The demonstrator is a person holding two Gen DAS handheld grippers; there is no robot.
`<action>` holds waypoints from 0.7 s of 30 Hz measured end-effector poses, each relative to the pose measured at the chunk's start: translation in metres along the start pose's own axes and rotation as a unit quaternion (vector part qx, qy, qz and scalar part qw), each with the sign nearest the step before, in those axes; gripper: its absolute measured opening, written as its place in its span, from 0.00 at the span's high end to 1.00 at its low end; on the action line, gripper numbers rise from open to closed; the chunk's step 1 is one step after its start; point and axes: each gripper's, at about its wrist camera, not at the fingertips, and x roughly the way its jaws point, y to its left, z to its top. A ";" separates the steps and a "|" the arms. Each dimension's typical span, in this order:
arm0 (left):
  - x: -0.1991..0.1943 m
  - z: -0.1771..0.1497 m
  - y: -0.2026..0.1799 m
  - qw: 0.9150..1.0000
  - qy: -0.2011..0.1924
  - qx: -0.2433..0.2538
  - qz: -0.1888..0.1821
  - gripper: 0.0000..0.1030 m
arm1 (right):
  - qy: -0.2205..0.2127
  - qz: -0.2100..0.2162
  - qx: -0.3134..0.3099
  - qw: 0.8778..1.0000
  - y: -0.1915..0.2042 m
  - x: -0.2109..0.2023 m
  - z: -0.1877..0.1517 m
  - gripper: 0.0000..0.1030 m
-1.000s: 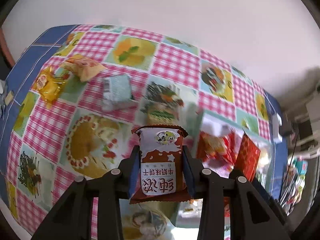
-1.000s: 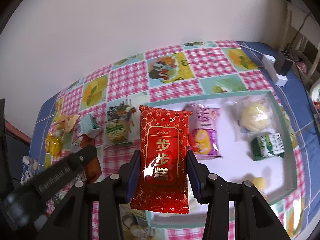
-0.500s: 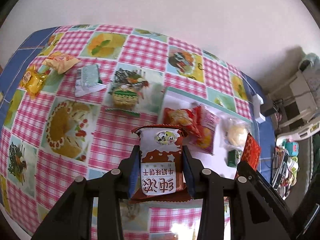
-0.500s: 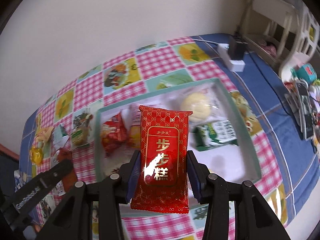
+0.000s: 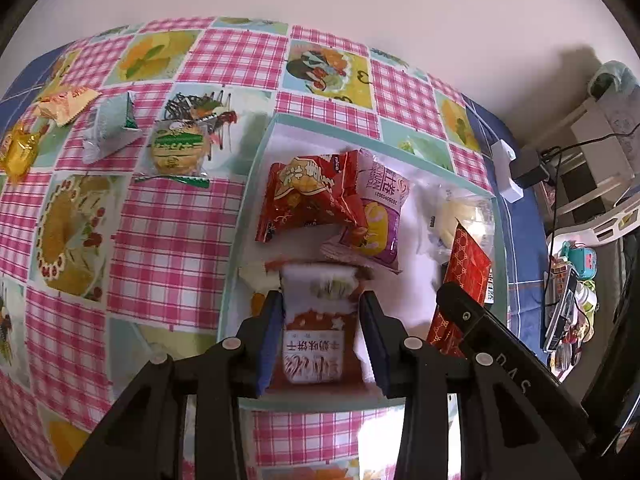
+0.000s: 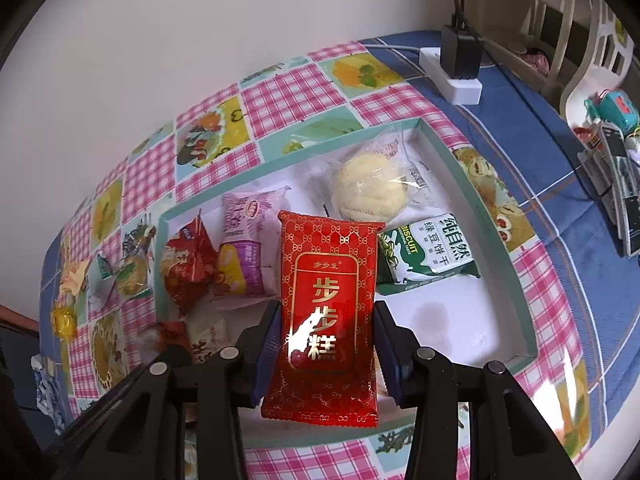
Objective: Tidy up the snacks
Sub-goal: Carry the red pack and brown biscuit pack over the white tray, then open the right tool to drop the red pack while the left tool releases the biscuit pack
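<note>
Checked tabletop [image 5: 168,216] against a white wall; shallow teal-rimmed tray [image 6: 492,236] at centre. Step, as judged: delivery. Left gripper [image 5: 320,332], jaws clamped on a brown-and-white biscuit packet [image 5: 314,344], hangs over the tray's near-left corner. Right gripper [image 6: 326,344], jaws clamped on a red cake packet [image 6: 328,304], hangs over the near middle. Next: lower each, let go inside the rim. Open floor lies near-right, below the green biscuit pack [image 6: 428,256]; left side crowded. Loose snacks [image 5: 176,152] remain outside.
</note>
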 end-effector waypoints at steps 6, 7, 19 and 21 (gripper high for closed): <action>0.007 0.003 -0.003 1.000 -0.004 0.002 0.000 0.64 | 0.005 0.002 0.002 1.000 0.001 0.008 0.005 0.54; 0.008 0.003 -0.002 1.000 -0.002 0.000 0.000 0.64 | 0.007 0.003 0.002 1.000 0.001 0.010 0.005 0.54; 0.005 0.006 0.015 0.998 0.001 -0.022 0.065 0.62 | 0.023 -0.009 0.000 1.000 0.002 0.015 0.005 0.52; 0.005 0.007 0.019 0.997 0.004 -0.028 0.070 0.61 | 0.020 -0.015 -0.004 1.000 0.003 0.013 0.005 0.52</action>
